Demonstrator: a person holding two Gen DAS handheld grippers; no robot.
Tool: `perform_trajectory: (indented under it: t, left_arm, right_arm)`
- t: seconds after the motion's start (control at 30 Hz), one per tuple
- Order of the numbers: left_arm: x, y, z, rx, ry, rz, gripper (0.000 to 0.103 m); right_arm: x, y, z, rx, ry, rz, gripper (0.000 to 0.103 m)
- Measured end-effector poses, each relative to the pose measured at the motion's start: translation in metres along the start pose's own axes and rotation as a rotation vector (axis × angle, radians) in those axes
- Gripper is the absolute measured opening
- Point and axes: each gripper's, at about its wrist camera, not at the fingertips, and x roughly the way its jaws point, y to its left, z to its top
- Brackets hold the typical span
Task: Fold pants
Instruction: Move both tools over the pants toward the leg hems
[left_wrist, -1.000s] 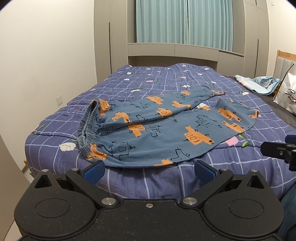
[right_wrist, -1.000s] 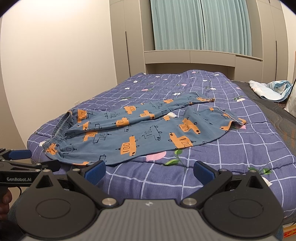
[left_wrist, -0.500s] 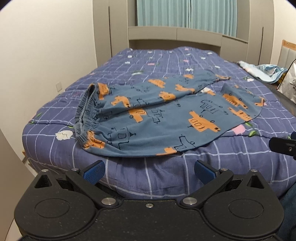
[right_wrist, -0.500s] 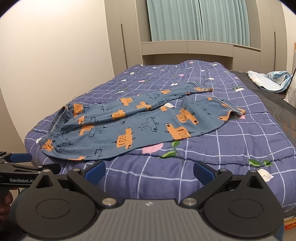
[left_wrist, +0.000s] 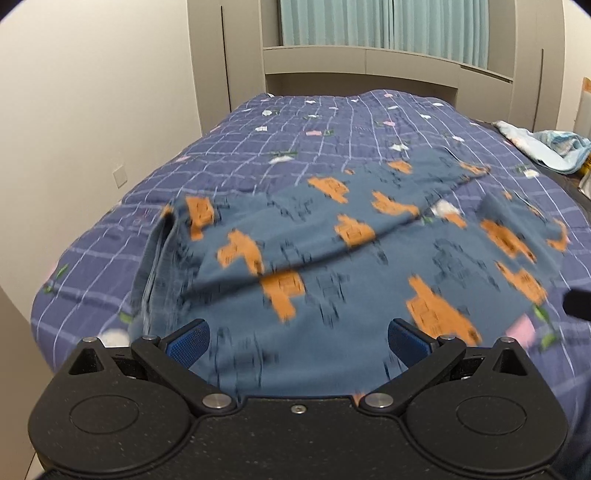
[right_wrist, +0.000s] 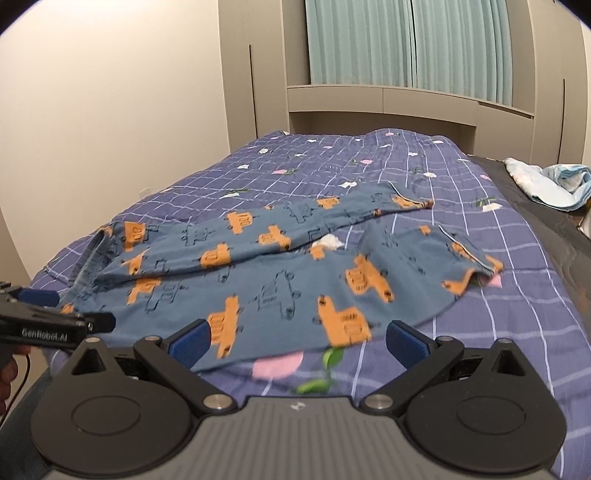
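Left gripper (left_wrist: 297, 341) and right gripper (right_wrist: 297, 341) both spread wide, empty — poised low over the near edge of the pants (right_wrist: 258, 280), spread unfolded across the bed (right_wrist: 480, 332). Approach step, judging by that; next, probably pinching waistband (left_wrist: 155, 266) and near hem.

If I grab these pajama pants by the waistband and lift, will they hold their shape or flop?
The pajama pants likely flop: thin fabric lies creased and draped on the quilt. The gathered waistband probably bunches. The legs would likely trail, looking light.
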Motion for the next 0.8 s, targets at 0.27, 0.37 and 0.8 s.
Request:
perform_trajectory:
  t: [0.27, 0.37, 0.8]
  left_arm:
    - [0.068, 0.025, 0.051, -0.047, -0.017, 0.059, 0.103]
    - [0.099, 0.042, 0.064, -0.064, 0.023, 0.091, 0.103]
    - [0.134, 0.108, 0.079, -0.103, 0.095, 0.163, 0.102]
  right_arm:
    - [0.044, -0.005, 0.028, -0.028, 0.021, 0.008, 0.103]
    - [0.063, -0.004, 0.038, -0.052, 0.031, -0.001, 0.103]
    - [0.149, 0.002, 0.081, -0.102, 0.067, 0.098, 0.103]
